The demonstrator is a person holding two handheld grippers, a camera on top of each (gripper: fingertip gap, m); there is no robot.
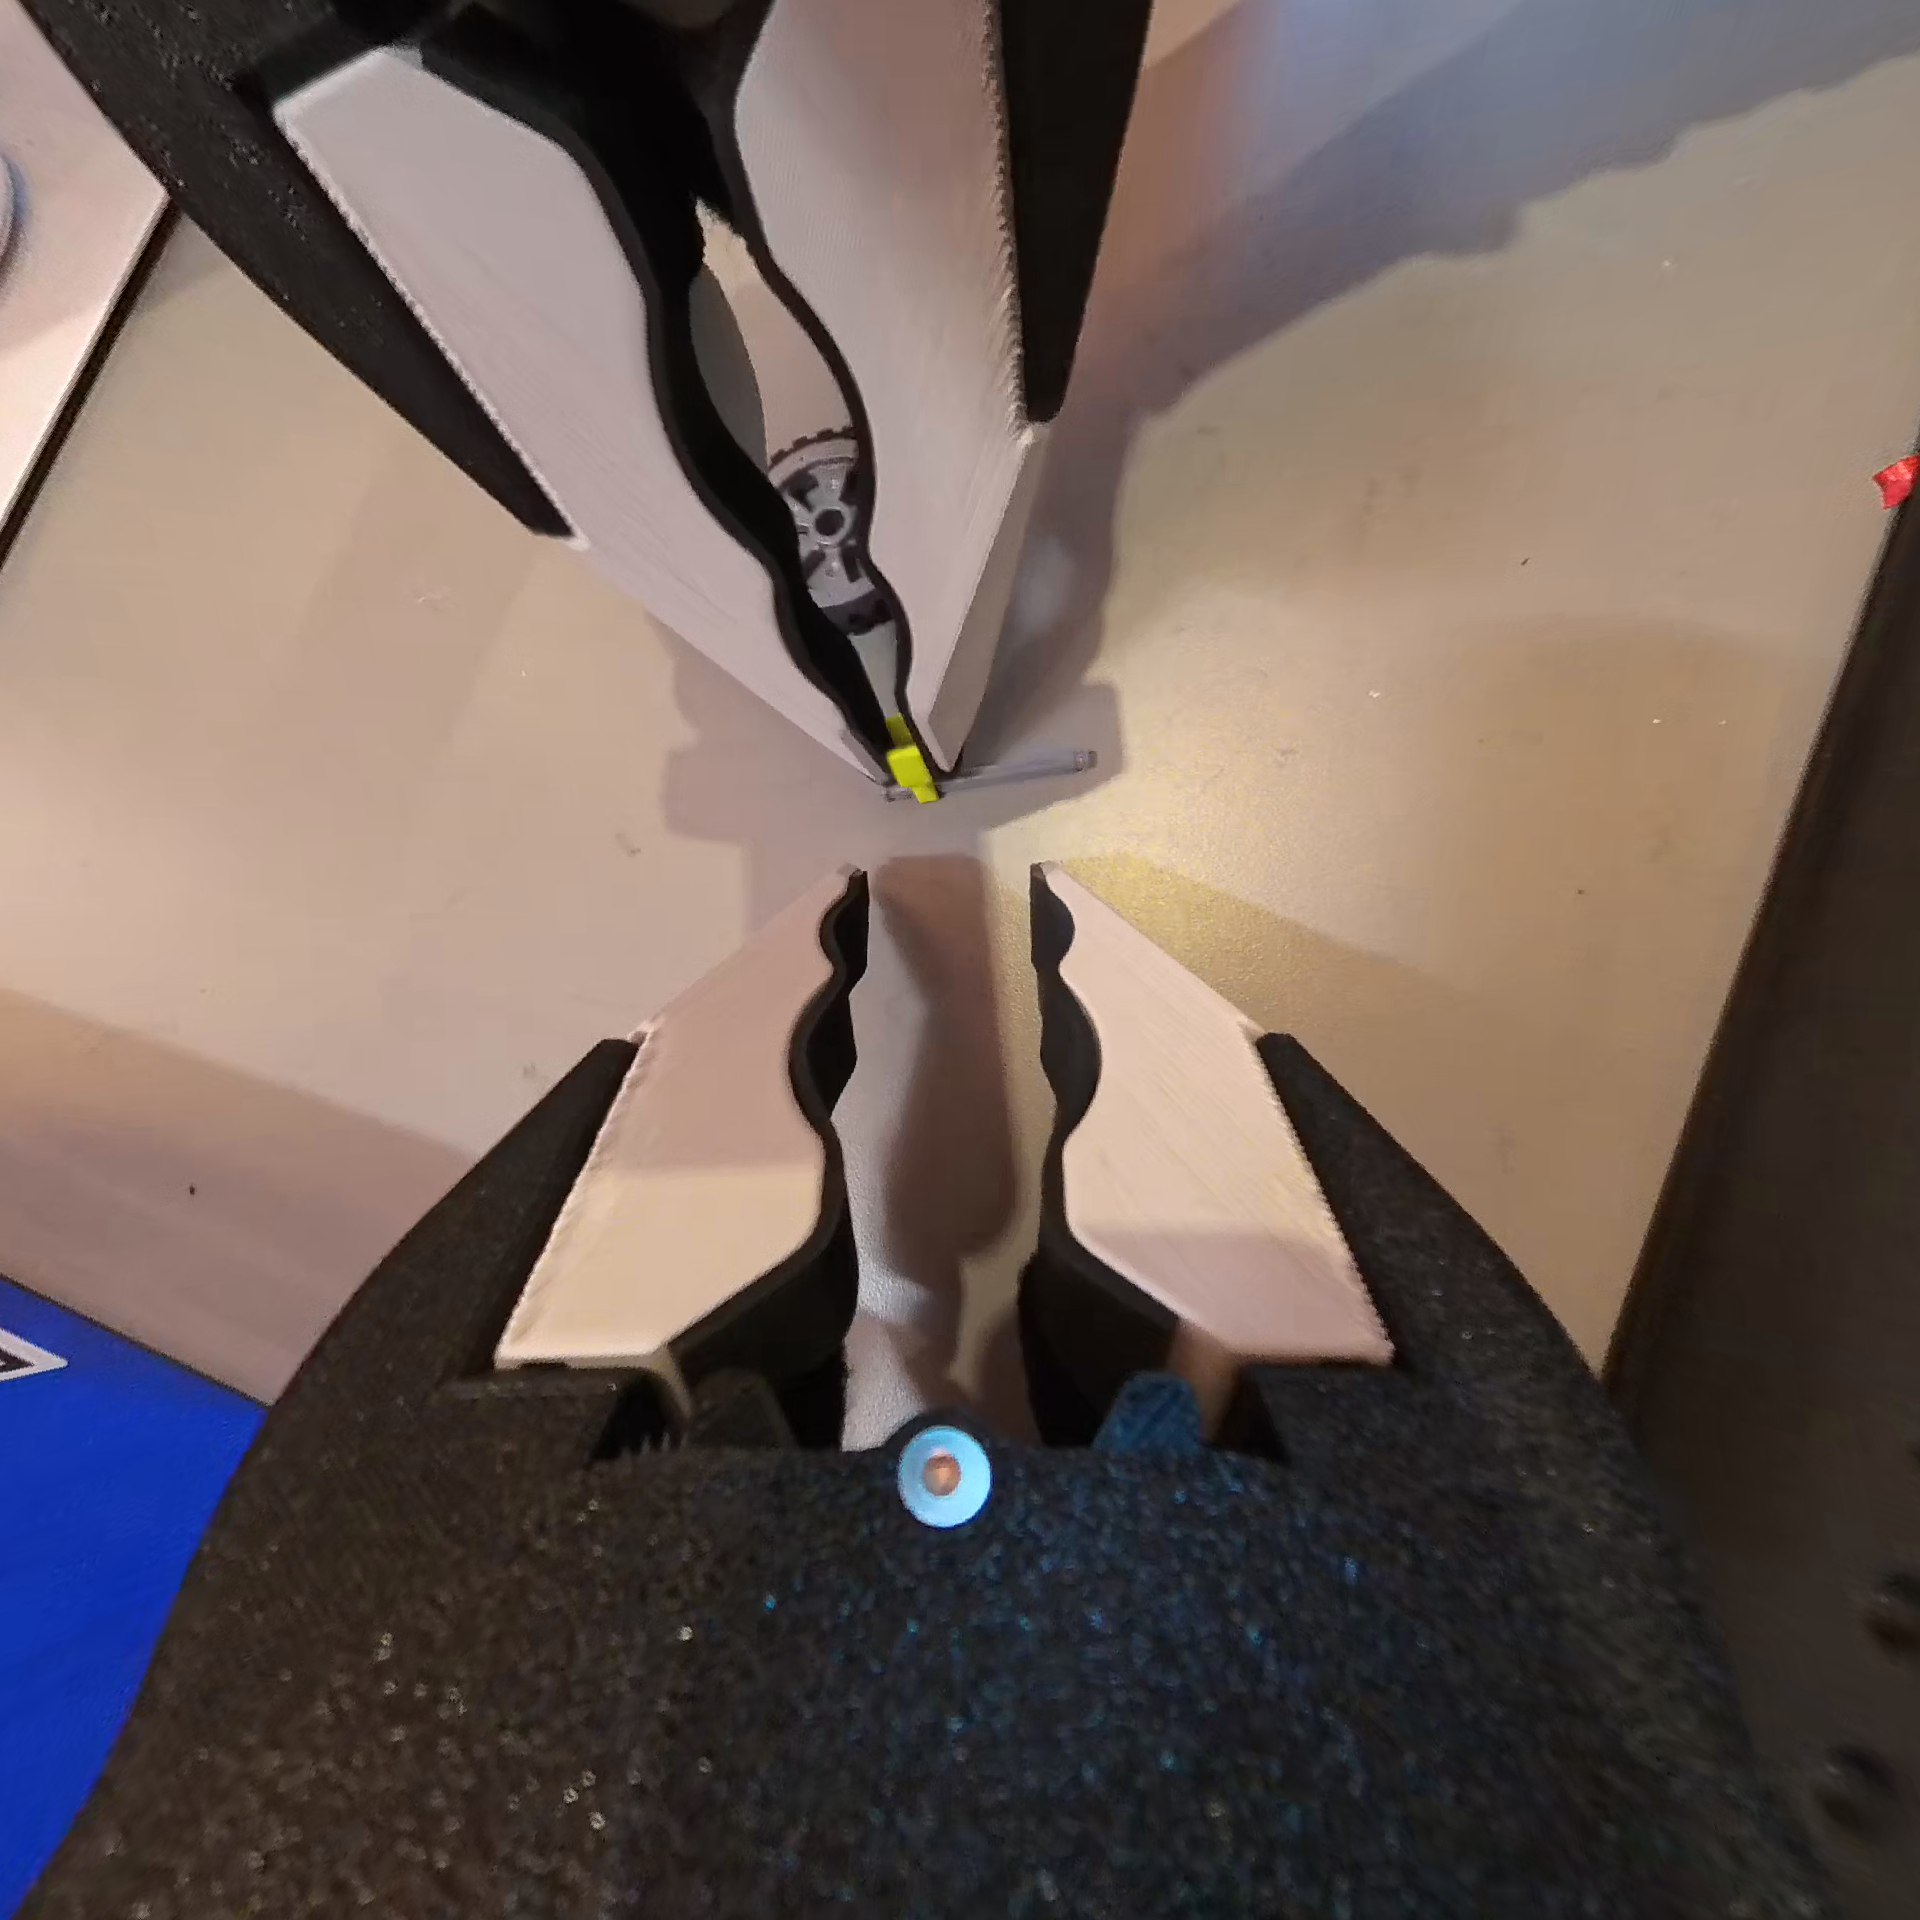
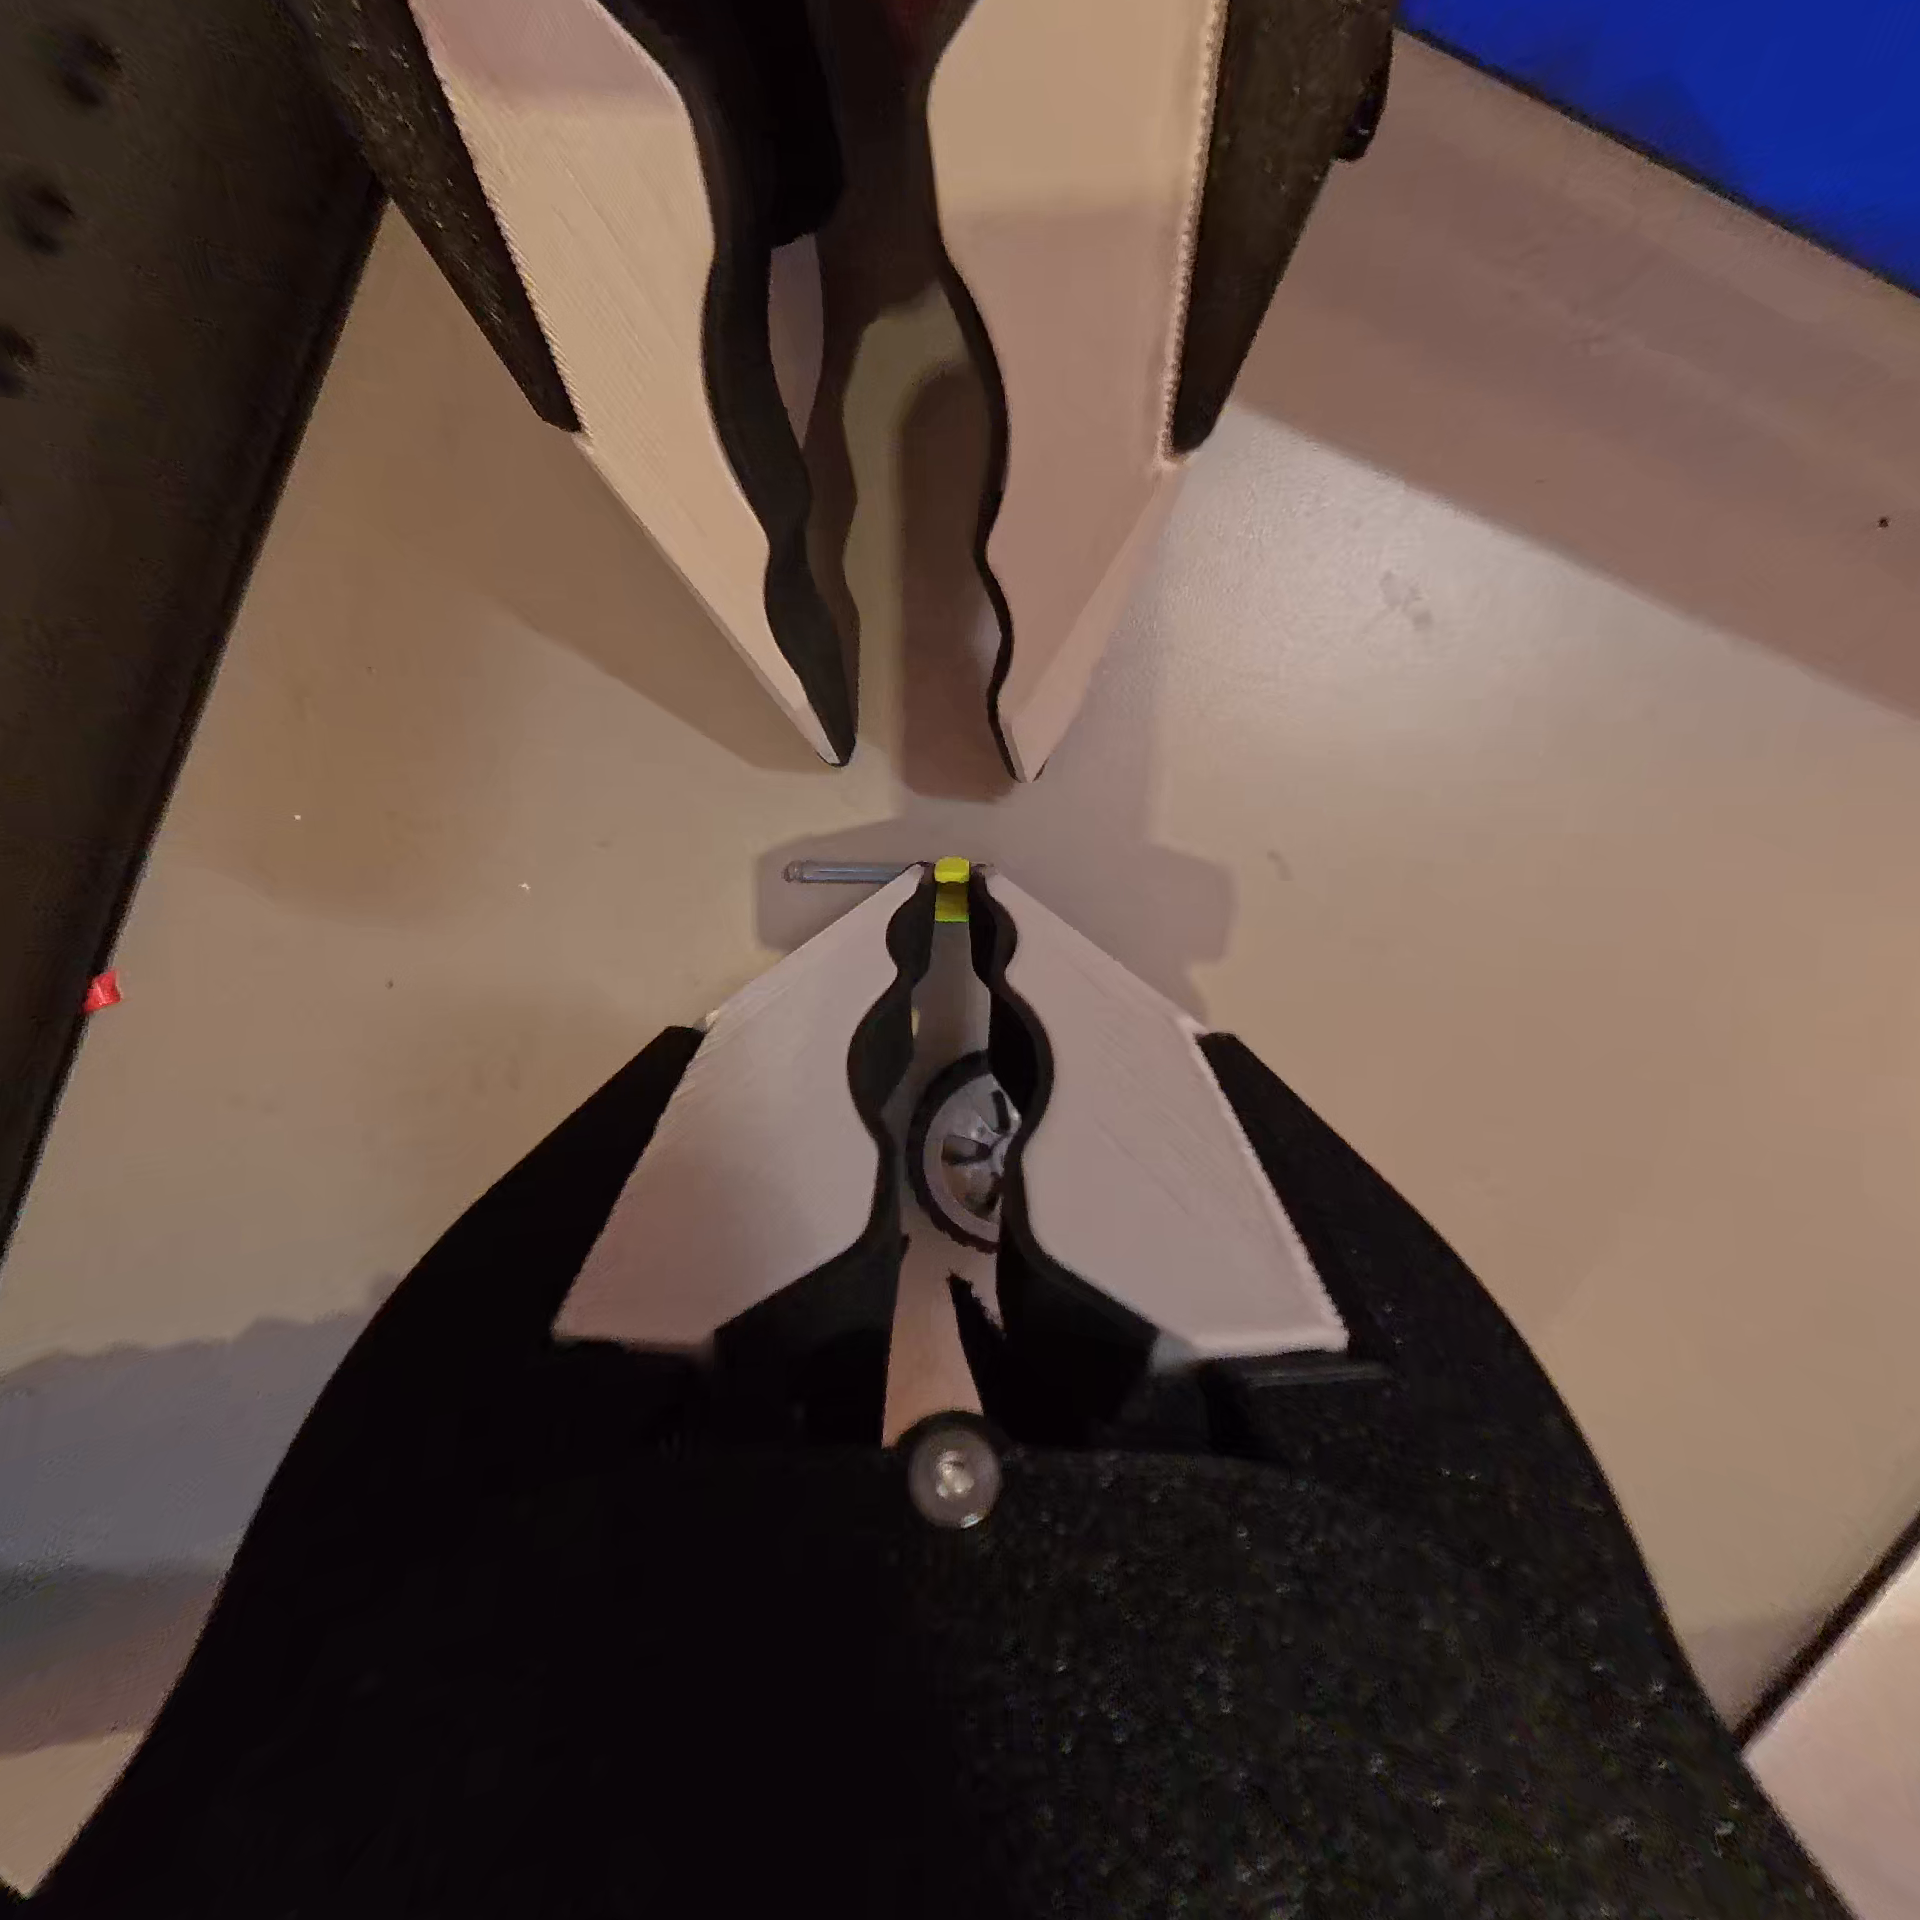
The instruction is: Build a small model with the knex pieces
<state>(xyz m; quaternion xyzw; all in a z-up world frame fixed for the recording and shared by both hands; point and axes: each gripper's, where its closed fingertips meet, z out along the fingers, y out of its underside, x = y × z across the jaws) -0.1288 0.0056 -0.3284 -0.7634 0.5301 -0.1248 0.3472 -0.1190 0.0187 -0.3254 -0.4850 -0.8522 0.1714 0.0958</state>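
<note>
While the left gripper (image 1: 948, 871) gapes, the right gripper (image 2: 954, 873) pinches a yellow piece (image 2: 950, 885).

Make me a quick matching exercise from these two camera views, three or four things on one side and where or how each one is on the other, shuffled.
Things:
1. left tongs
2. right tongs
3. grey axle rod
4. small wheel

States:
A. pokes out sideways from the fingertips
B. open, holding nothing
C. farther back between the right fingers
D. shut on the yellow-green piece

Pairs: 1-B, 2-D, 3-A, 4-C
</note>
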